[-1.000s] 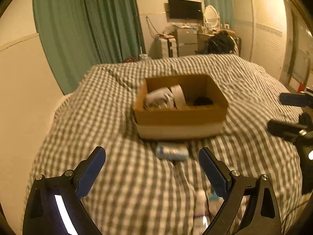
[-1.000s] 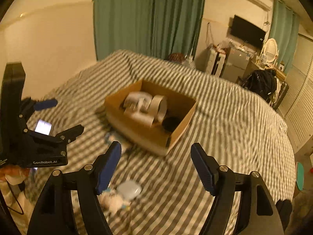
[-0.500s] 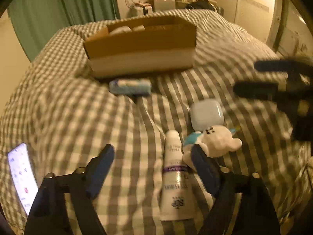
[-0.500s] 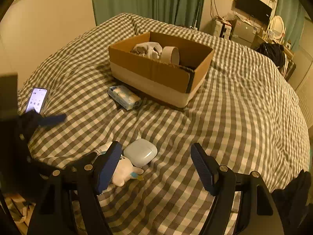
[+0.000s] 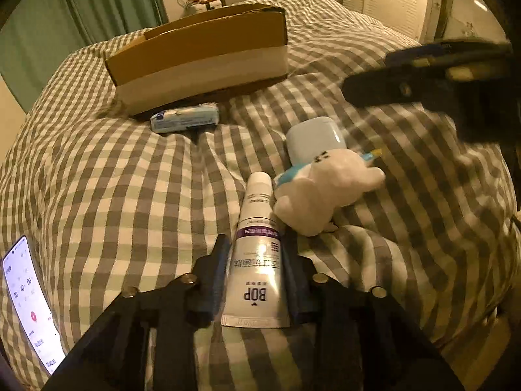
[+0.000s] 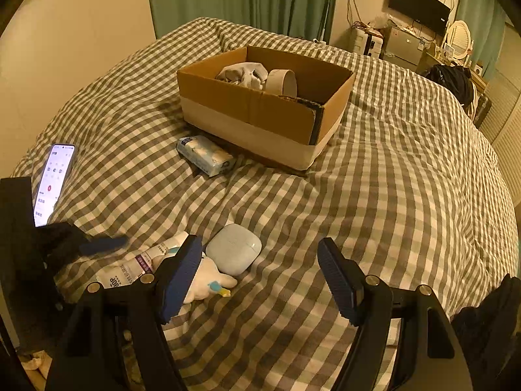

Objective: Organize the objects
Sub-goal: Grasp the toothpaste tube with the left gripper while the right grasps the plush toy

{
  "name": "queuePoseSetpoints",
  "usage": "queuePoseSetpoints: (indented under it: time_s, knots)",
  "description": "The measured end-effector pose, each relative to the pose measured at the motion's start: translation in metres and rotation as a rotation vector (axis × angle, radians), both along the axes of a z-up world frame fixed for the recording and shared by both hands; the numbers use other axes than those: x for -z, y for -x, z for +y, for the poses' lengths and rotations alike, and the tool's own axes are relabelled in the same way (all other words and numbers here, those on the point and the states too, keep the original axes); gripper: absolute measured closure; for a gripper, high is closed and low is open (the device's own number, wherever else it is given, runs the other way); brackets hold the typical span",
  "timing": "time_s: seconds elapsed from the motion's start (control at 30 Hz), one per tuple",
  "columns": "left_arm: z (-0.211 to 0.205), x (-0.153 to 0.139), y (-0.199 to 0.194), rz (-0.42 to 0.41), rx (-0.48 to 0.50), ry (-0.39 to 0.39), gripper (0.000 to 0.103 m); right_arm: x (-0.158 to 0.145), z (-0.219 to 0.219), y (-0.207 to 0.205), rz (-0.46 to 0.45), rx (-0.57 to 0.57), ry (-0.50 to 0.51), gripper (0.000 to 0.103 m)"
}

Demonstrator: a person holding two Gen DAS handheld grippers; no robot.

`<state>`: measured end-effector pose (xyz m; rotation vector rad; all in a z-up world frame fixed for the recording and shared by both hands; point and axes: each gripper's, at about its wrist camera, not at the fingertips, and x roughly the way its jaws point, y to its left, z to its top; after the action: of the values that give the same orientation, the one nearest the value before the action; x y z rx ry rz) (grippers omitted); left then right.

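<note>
My left gripper (image 5: pixel 255 254) is shut on a white BOP tube (image 5: pixel 257 254) that lies on the checked bed cover. A white plush toy (image 5: pixel 320 192) and a pale blue earbud case (image 5: pixel 314 140) lie just right of the tube. A tissue pack (image 5: pixel 184 119) lies in front of the cardboard box (image 5: pixel 202 55). In the right wrist view my right gripper (image 6: pixel 260 277) is open and empty above the bed, with the earbud case (image 6: pixel 233 252), the plush toy (image 6: pixel 208 282) and the tube (image 6: pixel 130 268) near its left finger. The box (image 6: pixel 260 107) holds cloth and a tape roll.
A lit phone (image 6: pixel 53 182) lies on the bed's left edge; it also shows in the left wrist view (image 5: pixel 29 309). Green curtains and a wall stand behind the bed. A desk, TV and wardrobe are at the far right.
My left gripper has dropped down to the bed and closed on the tube. My right gripper has lowered toward the earbud case and plush toy, still open.
</note>
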<state>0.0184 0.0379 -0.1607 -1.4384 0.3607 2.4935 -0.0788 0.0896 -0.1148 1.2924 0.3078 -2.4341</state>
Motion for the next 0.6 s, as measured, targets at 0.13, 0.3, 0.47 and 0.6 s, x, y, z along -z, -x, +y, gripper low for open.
queuePoseSetpoints:
  time_s: [0.13, 0.3, 0.47, 0.6]
  knots:
    - [-0.016, -0.017, -0.002, 0.034, -0.044, -0.058, 0.078, 0.003, -0.004, -0.005, -0.006, -0.016, 0.000, 0.030]
    - [-0.035, -0.038, -0.001, 0.107, -0.111, -0.049, 0.085, 0.009, -0.016, -0.010, -0.022, -0.055, 0.006, 0.030]
    - [-0.049, -0.041, 0.001, 0.108, -0.145, -0.081, 0.085, 0.024, -0.032, -0.013, -0.069, -0.105, -0.003, 0.030]
    - [-0.051, -0.040, -0.003, 0.101, -0.142, -0.085, 0.086, 0.045, -0.045, -0.011, -0.134, -0.127, -0.029, 0.030]
